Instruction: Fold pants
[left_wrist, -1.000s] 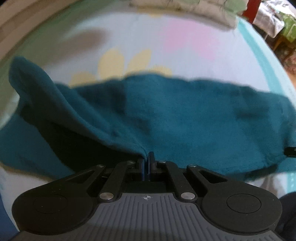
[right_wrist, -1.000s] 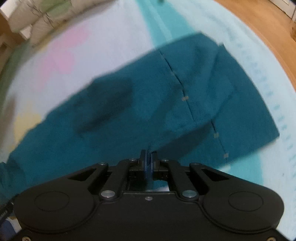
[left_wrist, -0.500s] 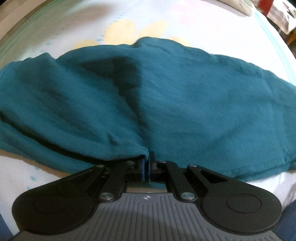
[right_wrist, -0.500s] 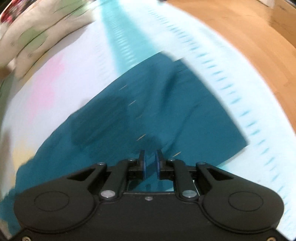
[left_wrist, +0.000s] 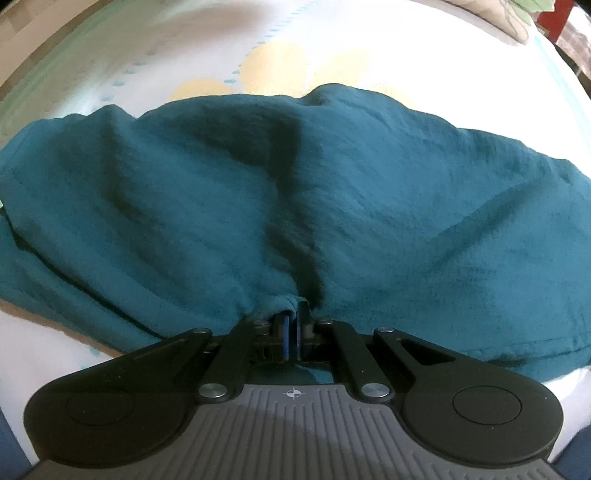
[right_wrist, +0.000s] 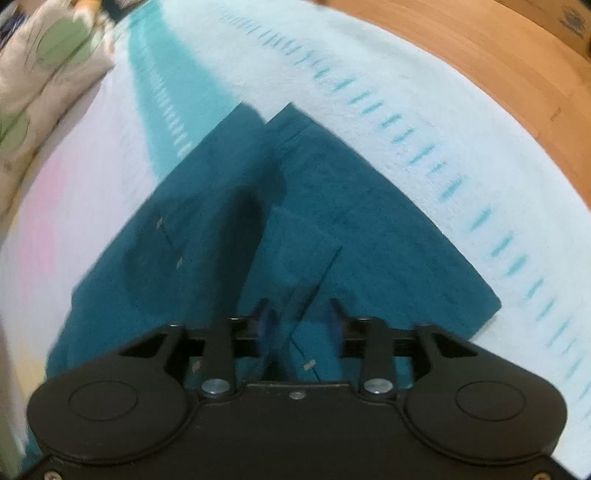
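The teal pants (left_wrist: 332, 206) lie spread across the bed (left_wrist: 207, 40), reaching toward the bed's edge next to the wooden floor (right_wrist: 498, 55), doubled over so one layer rests on another; the left hand-held gripper (left_wrist: 292, 325) has its jaws pressed together on a bunched edge of the cloth, pinching it low over the sheet, probably so the folded layer can be laid square before it is let go; creases run from that pinch across the fabric, which suggests the cloth is under a little tension there; the right hand-held gripper (right_wrist: 301, 321) has just been opening, and its jaws now stand spread over the seamed end of the pants (right_wrist: 295, 206), cloth lying between them but not clamped, so that end appears set down near the bed's edge; a patterned pillow (right_wrist: 44, 62) sits at the far corner, well apart from the garment; the fold in hand looks nearly laid, with the left pinch not yet released.
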